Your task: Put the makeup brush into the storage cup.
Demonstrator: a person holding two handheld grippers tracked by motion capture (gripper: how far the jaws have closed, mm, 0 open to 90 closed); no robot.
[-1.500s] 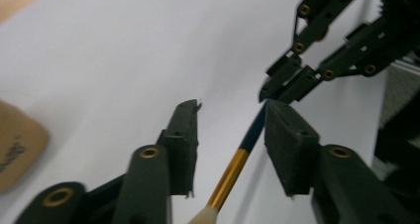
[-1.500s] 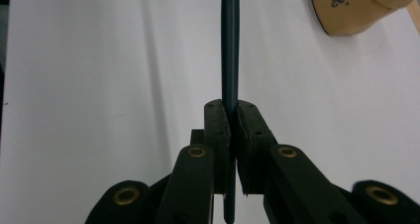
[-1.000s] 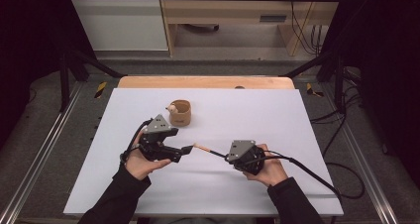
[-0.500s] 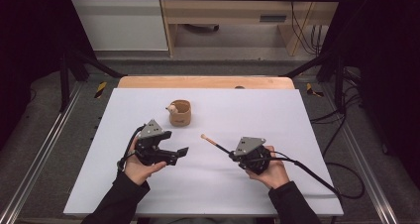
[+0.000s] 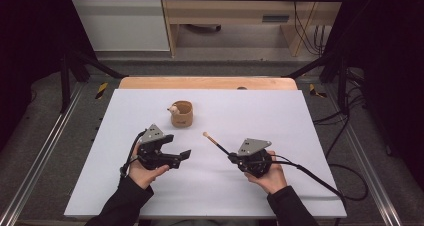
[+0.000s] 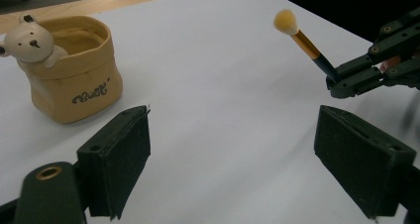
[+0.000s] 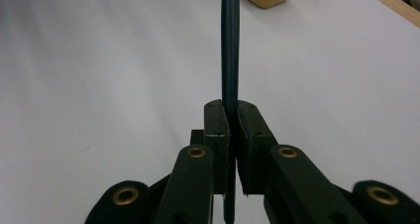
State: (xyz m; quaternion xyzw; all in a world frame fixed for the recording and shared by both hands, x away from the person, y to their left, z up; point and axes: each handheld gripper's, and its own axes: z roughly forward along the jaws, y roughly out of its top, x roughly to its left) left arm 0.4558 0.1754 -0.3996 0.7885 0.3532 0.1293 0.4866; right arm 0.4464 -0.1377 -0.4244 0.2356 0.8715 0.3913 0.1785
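High view: white table [image 5: 310, 116] on grey floor [image 5: 45, 136], dark surroundings.

Your left gripper [image 6: 233, 149] has matt black plastic jaws with brass-coloured rivets, and beyond its left jaw sits a smooth, glazed-looking tan pot [image 6: 74, 70] with a glossy cream bear [image 6: 28, 39]. Ahead of your right gripper [image 7: 233, 130], the brush [image 6: 303, 39] shows a smooth dark handle and soft fluffy tip. The counter [image 5: 300, 116] beneath looks matt white, wood-edged.
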